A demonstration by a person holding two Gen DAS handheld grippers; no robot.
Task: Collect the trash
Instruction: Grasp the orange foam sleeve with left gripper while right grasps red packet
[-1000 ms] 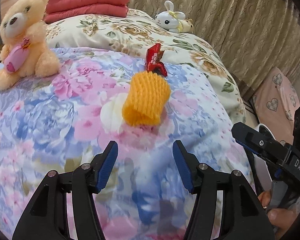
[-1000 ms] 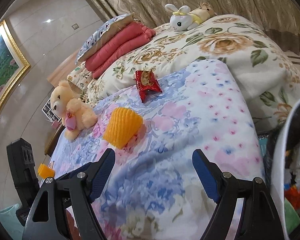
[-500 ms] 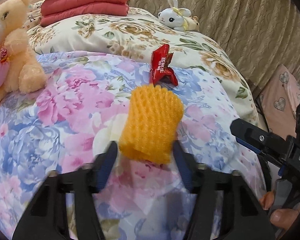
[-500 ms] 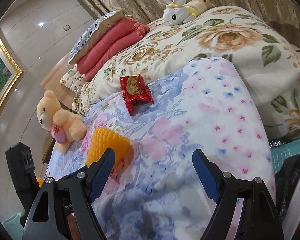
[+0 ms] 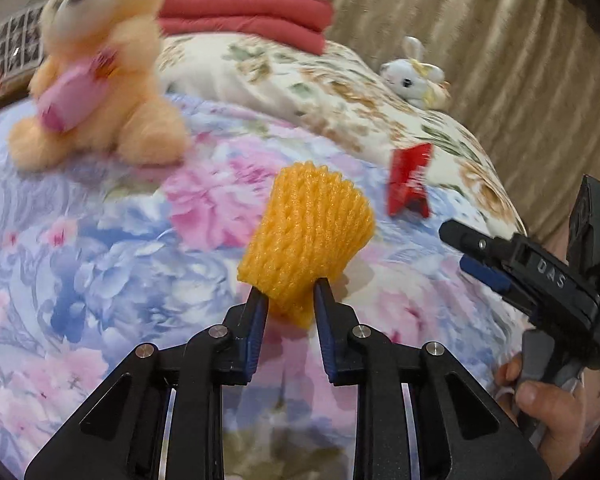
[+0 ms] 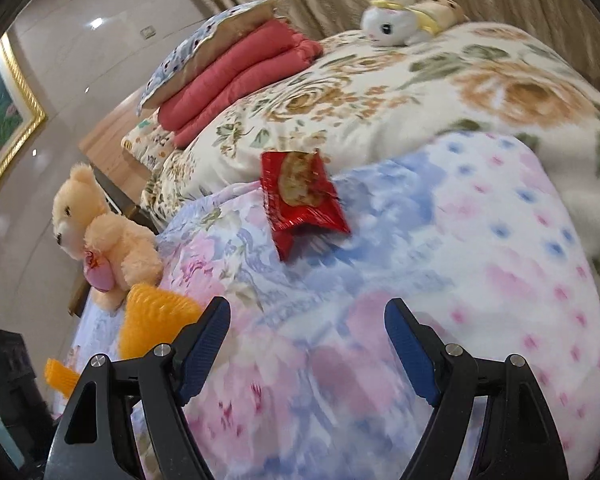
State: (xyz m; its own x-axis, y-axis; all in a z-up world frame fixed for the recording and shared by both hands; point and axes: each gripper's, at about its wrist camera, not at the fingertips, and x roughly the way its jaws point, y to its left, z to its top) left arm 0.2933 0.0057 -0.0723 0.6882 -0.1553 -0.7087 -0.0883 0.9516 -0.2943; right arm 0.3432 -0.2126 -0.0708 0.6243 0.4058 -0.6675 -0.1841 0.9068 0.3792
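Observation:
An orange foam fruit net [image 5: 308,236] lies on the blue and pink floral quilt [image 5: 100,248]. My left gripper [image 5: 290,290] has its jaws closing on the net's near end, and the pads pinch the foam. A red snack wrapper [image 6: 300,196] lies farther up the quilt, near the cream floral blanket. My right gripper [image 6: 306,316] hovers open short of the wrapper, with nothing between its fingers. The left wrist view shows this right gripper [image 5: 456,248] from the side, at the right edge. The net [image 6: 152,320] also shows at the lower left of the right wrist view.
A peach teddy bear [image 5: 96,80] sits on the quilt left of the net. A white toy bunny [image 6: 392,24] lies on the cream floral blanket [image 6: 380,100]. Folded red blankets [image 6: 236,76] are stacked at the head. A person's hand [image 5: 540,400] holds the right gripper.
My left gripper moved forward onto the orange net and its jaws narrowed from wide open to pinching it. The right gripper drew nearer the red wrapper, still open.

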